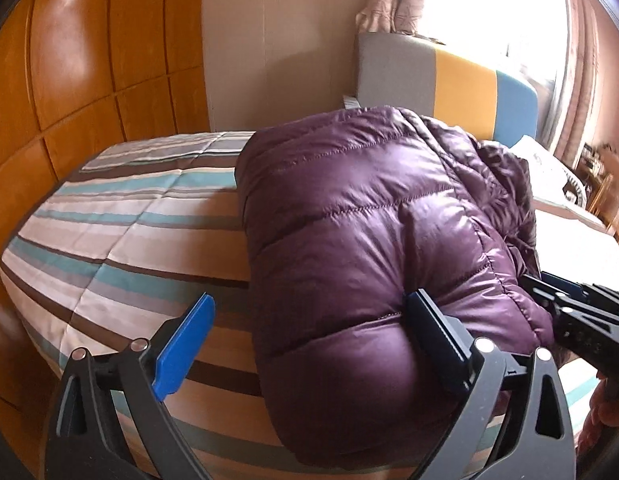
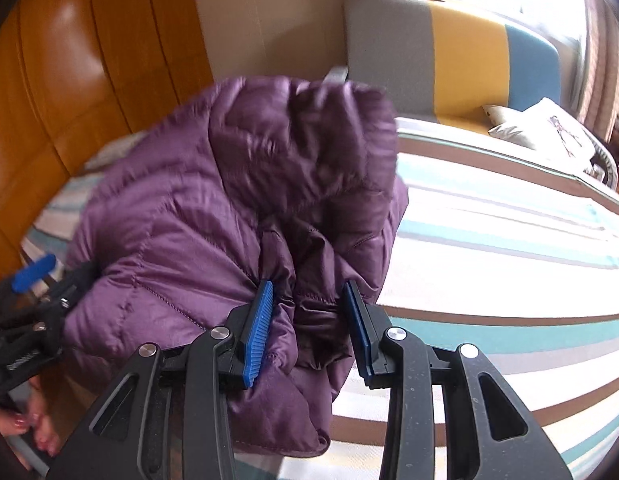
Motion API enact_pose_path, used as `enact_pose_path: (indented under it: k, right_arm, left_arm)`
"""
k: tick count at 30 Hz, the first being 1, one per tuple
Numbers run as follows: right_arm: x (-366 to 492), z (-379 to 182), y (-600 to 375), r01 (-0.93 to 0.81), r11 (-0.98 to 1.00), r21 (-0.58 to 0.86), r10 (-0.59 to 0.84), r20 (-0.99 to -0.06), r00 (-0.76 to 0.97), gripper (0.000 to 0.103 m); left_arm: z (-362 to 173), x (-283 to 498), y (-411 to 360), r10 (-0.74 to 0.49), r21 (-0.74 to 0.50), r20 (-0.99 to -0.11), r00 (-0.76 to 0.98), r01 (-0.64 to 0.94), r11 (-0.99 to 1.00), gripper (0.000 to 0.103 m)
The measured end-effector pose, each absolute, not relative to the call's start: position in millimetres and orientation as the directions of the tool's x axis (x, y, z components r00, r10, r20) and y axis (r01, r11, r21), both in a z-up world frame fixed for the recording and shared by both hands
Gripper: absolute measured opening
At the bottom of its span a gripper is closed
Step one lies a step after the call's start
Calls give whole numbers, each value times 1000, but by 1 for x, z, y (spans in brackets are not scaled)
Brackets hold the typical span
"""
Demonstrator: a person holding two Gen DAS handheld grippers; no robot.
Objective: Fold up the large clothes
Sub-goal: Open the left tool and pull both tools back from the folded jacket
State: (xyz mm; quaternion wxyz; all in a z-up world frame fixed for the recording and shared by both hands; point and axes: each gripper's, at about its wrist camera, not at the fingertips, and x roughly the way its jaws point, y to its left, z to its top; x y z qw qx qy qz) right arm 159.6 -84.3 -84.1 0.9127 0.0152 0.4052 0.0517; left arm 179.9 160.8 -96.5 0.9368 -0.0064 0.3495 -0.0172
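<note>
A purple quilted down jacket (image 1: 369, 240) lies folded in a thick bundle on the striped bed cover (image 1: 121, 240). My left gripper (image 1: 309, 340) is open wide over the bundle's near left edge, its right finger (image 1: 437, 340) pressing into the fabric. My right gripper (image 2: 309, 328) has its jaws partly closed around a bunched fold of the jacket (image 2: 213, 208) at its near right edge, the blue pads (image 2: 257, 332) touching the cloth on both sides. The right gripper also shows at the right of the left wrist view (image 1: 581, 320).
The bed cover (image 2: 509, 240) stretches far to the right. A grey, yellow and blue headboard (image 1: 449, 88) stands at the back, with a white pillow (image 2: 549, 128) near it. Wooden wardrobe panels (image 1: 89, 80) stand on the left. A bright window is at the back right.
</note>
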Motion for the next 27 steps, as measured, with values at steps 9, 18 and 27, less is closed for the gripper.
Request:
enact_pose_path:
  k: [9, 18, 27]
  right_arm:
    - [130, -62, -100, -82, 981, 175, 180, -676, 715, 42]
    - [87, -43, -93, -131, 977, 170, 211, -645, 735, 51]
    - [50, -28, -81, -173, 975, 137, 220, -619, 753, 84]
  left_arm:
    - [-73, 145, 162, -68, -44, -625, 778, 52, 998, 101]
    - [-49, 93, 149, -10, 7, -562, 827, 16, 1000, 101]
    - [-45, 63, 163, 57, -45, -567, 822, -100, 994, 101]
